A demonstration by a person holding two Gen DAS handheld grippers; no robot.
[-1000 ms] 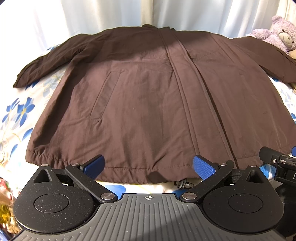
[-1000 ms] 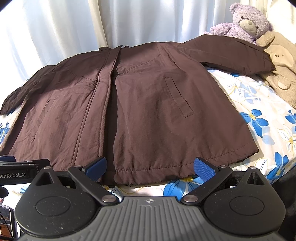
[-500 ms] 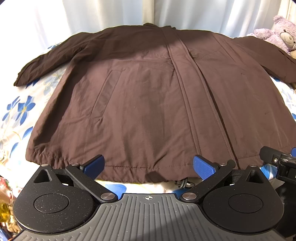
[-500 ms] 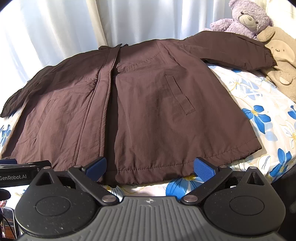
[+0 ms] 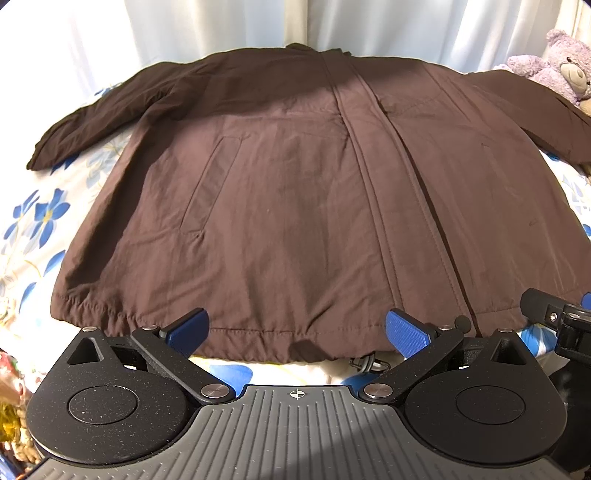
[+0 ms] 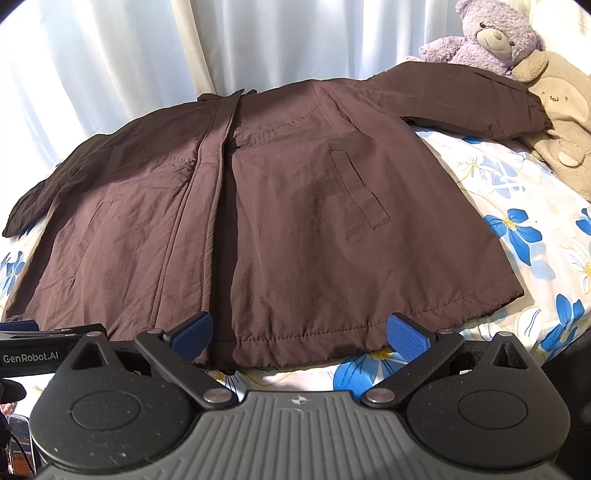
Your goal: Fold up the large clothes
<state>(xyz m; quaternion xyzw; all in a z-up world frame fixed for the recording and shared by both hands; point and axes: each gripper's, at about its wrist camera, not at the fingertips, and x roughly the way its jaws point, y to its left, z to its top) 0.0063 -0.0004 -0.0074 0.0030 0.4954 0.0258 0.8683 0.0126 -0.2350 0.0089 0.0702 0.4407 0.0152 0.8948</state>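
A large dark brown jacket (image 5: pixel 295 206) lies flat and front up on the bed, sleeves spread to both sides; it also shows in the right wrist view (image 6: pixel 288 229). My left gripper (image 5: pixel 297 330) is open and empty just above the hem, left of the zipper placket. My right gripper (image 6: pixel 301 332) is open and empty over the hem of the right front panel. The right gripper's body (image 5: pixel 557 321) shows at the left view's right edge, and the left gripper's body (image 6: pixel 40 350) at the right view's left edge.
The bed has a white sheet with blue flowers (image 6: pixel 517 229). A purple teddy bear (image 6: pixel 487 33) and a beige plush toy (image 6: pixel 557 110) lie at the far right, by the right sleeve cuff. White curtains (image 6: pixel 147 55) hang behind the bed.
Both grippers have moved slightly forward toward the hem. The jacket has not moved and both grippers stay open.
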